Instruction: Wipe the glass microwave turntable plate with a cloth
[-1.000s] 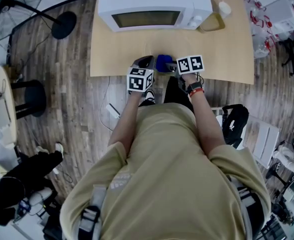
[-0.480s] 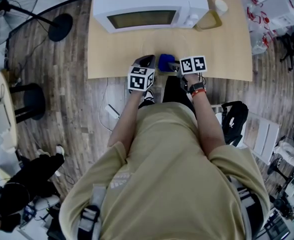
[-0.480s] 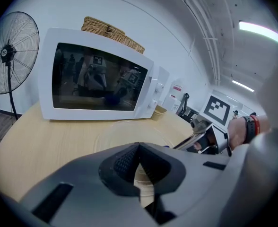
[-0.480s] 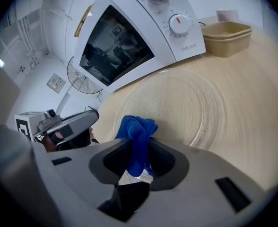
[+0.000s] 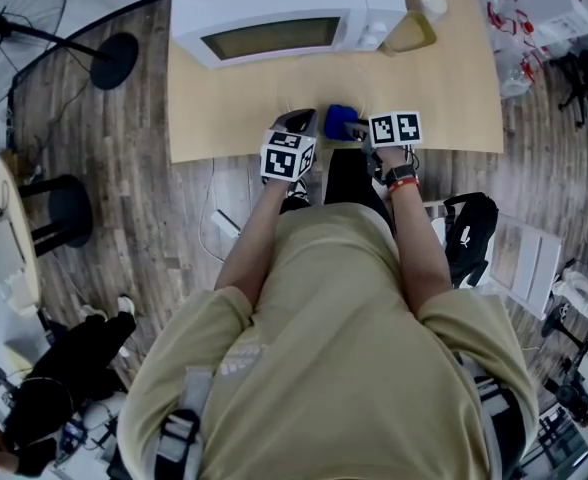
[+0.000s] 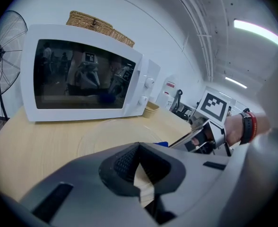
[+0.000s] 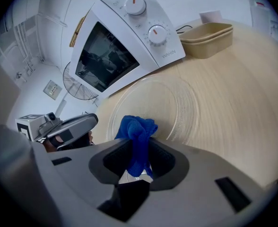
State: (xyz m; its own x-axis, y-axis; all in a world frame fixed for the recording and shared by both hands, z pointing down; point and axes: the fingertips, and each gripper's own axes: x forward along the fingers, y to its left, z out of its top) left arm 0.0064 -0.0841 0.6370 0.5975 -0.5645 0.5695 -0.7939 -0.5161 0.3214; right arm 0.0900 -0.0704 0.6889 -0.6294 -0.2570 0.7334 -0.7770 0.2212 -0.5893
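Note:
The clear glass turntable plate lies flat on the wooden table in front of the microwave; it is faint in the left gripper view and barely shows in the head view. My right gripper is shut on a bunched blue cloth, held at the plate's near rim. The head view shows the cloth ahead of the right gripper. My left gripper has its jaws together with nothing visible between them. Its tip sits at the plate's left rim, by the table's front edge.
A white microwave with its door closed stands at the back of the table, with a woven basket on top. A beige tray sits to its right. A standing fan is off to the left.
The head view has shifted a little. My right gripper and the blue cloth have edged slightly right over the table. The left gripper stays by the front edge.

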